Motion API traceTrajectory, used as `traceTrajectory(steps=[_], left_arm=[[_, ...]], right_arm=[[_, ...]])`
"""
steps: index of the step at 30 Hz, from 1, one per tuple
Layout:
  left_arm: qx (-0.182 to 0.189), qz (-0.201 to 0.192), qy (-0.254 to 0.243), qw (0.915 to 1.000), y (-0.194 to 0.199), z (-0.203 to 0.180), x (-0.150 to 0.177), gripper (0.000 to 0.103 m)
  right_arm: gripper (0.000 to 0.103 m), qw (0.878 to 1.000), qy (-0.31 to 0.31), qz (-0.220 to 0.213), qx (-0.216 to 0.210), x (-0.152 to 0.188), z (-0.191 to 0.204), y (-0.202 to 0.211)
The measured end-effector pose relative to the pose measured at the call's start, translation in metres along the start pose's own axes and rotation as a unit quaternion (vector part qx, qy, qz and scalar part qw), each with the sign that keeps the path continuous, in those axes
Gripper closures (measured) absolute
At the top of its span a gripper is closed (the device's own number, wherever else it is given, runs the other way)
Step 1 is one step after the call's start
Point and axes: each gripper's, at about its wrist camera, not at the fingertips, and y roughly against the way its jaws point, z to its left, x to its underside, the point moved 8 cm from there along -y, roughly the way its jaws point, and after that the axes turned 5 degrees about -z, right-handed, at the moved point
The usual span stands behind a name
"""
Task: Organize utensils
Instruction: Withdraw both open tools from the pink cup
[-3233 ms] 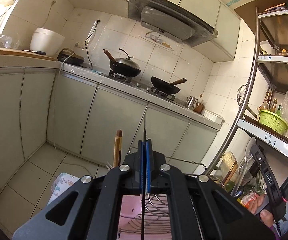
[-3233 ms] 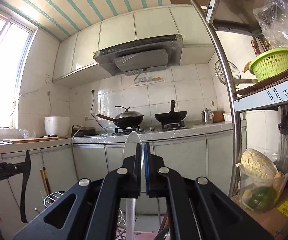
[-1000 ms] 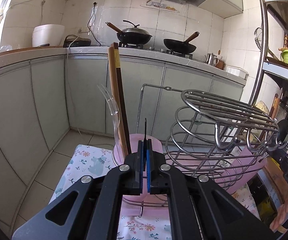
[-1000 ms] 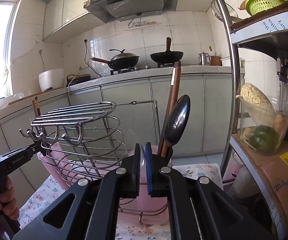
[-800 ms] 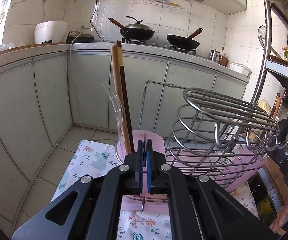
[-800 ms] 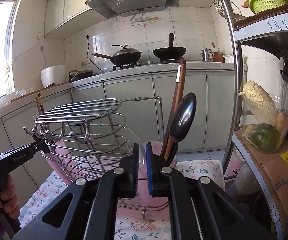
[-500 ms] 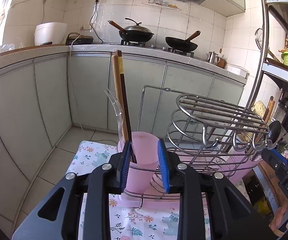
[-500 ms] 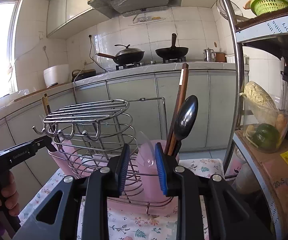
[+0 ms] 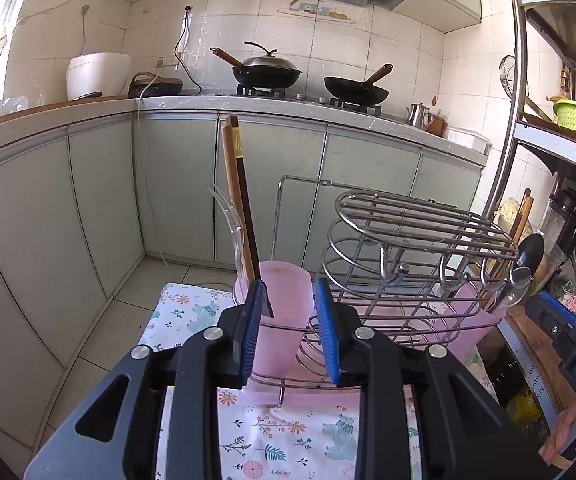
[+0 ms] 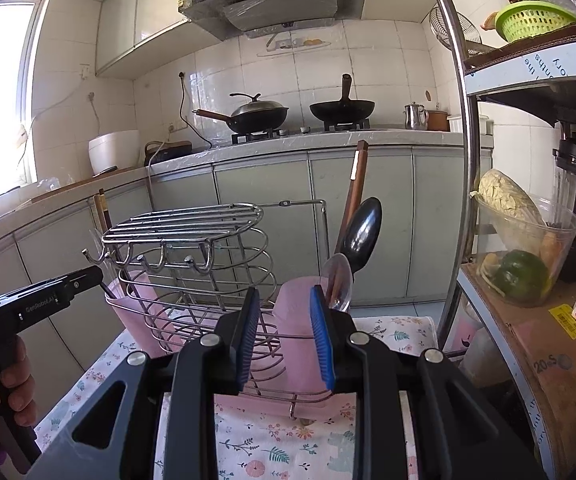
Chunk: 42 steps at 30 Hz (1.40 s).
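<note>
Pale pink cups (image 9: 284, 312) sit in a silver wire rack (image 9: 407, 240) on a white cloth (image 9: 280, 440) printed with flowers and bears — black tools (image 9: 289, 328) carry blue pads (image 10: 319, 336).

Shiny wire, matt plastic, printed cloth

The wire rack (image 9: 419, 232) is glossy bare metal; the pink cups (image 9: 284, 292) look matt, smooth plastic; the floral cloth (image 9: 280, 440) is soft; the chopsticks (image 9: 240, 200) look wooden.

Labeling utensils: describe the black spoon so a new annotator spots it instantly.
Find the wire rack on the floral cloth; a pink cup sits at each end. In the right-hand cup, the black spoon stands bowl-up beside brown chopsticks and a clear spoon, the only glossy black piece.
</note>
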Motion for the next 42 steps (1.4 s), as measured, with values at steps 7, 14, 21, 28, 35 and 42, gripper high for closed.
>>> traceTrajectory(steps=[7,14,21,28,35,42], left_arm=[[0.002,0.004,0.003,1.0000,0.004,0.002,0.005,0.076],[0.003,0.005,0.006,1.0000,0.010,0.007,0.011,0.076],[0.005,0.019,0.010,0.9998,0.012,0.012,0.022,0.076],[0.010,0.038,0.004,0.9992,0.010,0.007,0.035,0.076],[0.010,0.068,-0.012,0.9976,0.005,-0.001,0.054,0.076],[0.018,0.097,-0.008,0.9951,0.003,-0.004,0.072,0.076]], right_arm=[[0.078,1.000,0.001,0.008,0.001,0.008,0.001,0.007],[0.078,1.000,-0.001,0.018,0.004,0.015,-0.003,0.013],[0.078,0.999,-0.006,0.031,0.005,0.024,-0.006,0.012],[0.078,0.998,-0.018,0.063,-0.006,0.044,-0.006,0.006],[0.078,0.996,-0.026,0.088,-0.015,0.063,-0.005,0.003],[0.078,0.992,-0.041,0.116,-0.024,0.080,-0.006,-0.002]])
